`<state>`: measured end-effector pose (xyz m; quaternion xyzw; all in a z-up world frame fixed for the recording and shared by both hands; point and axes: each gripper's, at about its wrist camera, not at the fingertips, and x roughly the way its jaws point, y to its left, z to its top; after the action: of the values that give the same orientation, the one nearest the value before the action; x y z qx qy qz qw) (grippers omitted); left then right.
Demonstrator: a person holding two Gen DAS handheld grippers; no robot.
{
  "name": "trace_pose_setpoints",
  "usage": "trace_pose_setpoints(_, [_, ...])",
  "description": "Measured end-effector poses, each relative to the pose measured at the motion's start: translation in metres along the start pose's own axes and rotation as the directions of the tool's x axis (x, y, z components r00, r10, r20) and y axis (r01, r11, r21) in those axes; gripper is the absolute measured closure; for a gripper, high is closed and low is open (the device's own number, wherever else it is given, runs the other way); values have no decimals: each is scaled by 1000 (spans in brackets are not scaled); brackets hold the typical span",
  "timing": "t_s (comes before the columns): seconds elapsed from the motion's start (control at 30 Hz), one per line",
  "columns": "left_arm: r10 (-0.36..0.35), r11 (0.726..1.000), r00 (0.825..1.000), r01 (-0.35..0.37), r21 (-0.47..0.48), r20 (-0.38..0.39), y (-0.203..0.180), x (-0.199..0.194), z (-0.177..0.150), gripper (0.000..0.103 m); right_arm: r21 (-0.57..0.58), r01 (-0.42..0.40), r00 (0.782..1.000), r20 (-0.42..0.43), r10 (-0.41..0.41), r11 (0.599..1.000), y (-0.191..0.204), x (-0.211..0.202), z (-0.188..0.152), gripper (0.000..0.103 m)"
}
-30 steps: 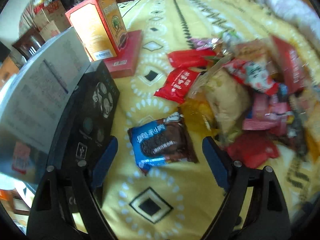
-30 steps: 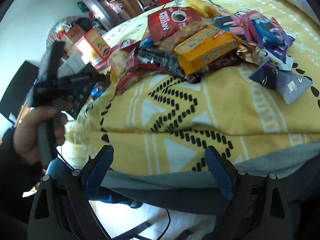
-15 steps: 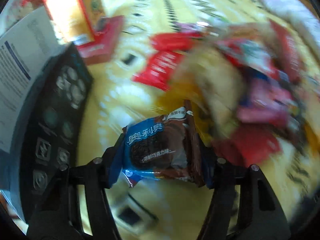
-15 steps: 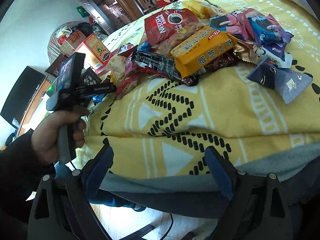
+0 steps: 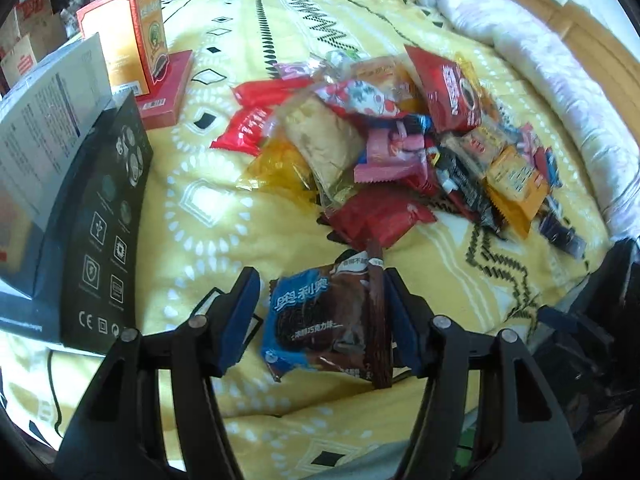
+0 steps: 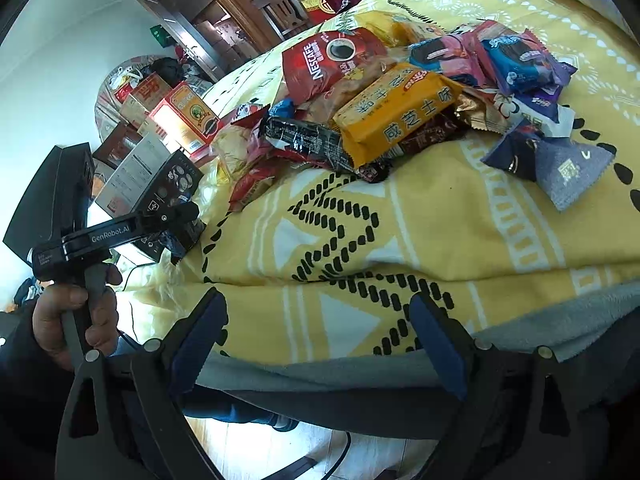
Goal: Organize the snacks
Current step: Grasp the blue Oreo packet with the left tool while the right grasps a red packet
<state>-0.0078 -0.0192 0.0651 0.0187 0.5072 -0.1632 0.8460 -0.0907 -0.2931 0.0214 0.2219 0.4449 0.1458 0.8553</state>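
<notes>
A blue and brown Oreo packet (image 5: 324,320) sits between the fingers of my left gripper (image 5: 320,312), which is shut on it just above the yellow blanket (image 5: 208,208). The snack pile (image 5: 380,140) lies beyond it, in the middle of the bed. In the right wrist view the left gripper (image 6: 188,216) shows at the left, held by a hand (image 6: 76,316), with the packet's corner (image 6: 176,242) hanging under it. My right gripper (image 6: 320,332) stands open over the bed's near edge with nothing between its fingers. The snack pile (image 6: 400,112) is well ahead of it.
A black box (image 5: 108,240) and a white box (image 5: 44,120) stand at the left of the bed. Behind them an orange carton (image 5: 128,40) rests on a flat red box (image 5: 168,84). A pale quilt (image 5: 560,80) lines the far right side. Wooden floor (image 6: 256,448) shows below the bed edge.
My left gripper closed on the Oreo packet and carried it away from the pile toward the near side of the bed. The right gripper stayed put.
</notes>
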Motion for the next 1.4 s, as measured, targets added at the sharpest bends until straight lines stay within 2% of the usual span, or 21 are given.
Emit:
trace_pose_setpoints(0.07, [13,1000,999,-13,-14,-31,3,10,-3,35,8,-4,1000,2,4,1000,-2,0,0,9])
trace_pose_setpoints(0.1, [12,1000,998,-13,-23,-56,5,16,-5,24,8,-7,1000,0,7,1000,-2,0,1,9])
trace_pose_setpoints(0.13, [11,999,997,-13,-30,-74,6,21,-9,21,7,-8,1000,-5,8,1000,-2,1,1,9])
trace_pose_setpoints(0.3, [11,999,999,-13,-50,-44,8,21,-14,21,-5,-1,1000,-12,1,1000,0,2,0,9])
trace_pose_setpoints(0.37, [16,998,999,-18,-61,-38,9,21,-15,24,-8,4,1000,-15,-4,1000,1,4,-1,9])
trace_pose_setpoints(0.43, [24,998,999,-26,-54,-31,9,19,-18,37,-15,9,1000,-18,-9,1000,2,6,-1,9])
trace_pose_setpoints(0.57, [56,998,998,-56,-17,-11,6,11,-23,50,-34,17,1000,-12,-18,999,6,6,2,9])
trace_pose_setpoints(0.7, [101,995,994,-101,-17,44,13,-6,-22,52,-81,-2,1000,7,3,997,21,9,24,9])
trace_pose_setpoints(0.83, [138,990,986,-135,-32,90,23,-23,-18,52,-148,-24,1000,15,26,989,41,32,62,9])
trace_pose_setpoints(0.97, [153,988,981,-149,-37,120,31,-35,-13,53,-203,-51,998,-41,43,978,62,69,88,9])
trace_pose_setpoints(1.1, [166,986,979,-161,-50,121,38,-39,-10,53,-252,-57,993,-114,29,966,79,107,92,9])
trace_pose_setpoints(1.17, [172,984,978,-166,-58,117,41,-38,-10,53,-286,-36,990,-141,-5,958,85,124,91,9])
trace_pose_setpoints(1.27, [179,983,978,-172,-71,109,45,-38,-11,53,-361,8,988,-143,-64,933,94,142,89,9])
trace_pose_setpoints(1.4, [181,982,978,-173,-82,106,48,-37,-11,53,-411,21,985,-146,-88,912,101,157,91,9])
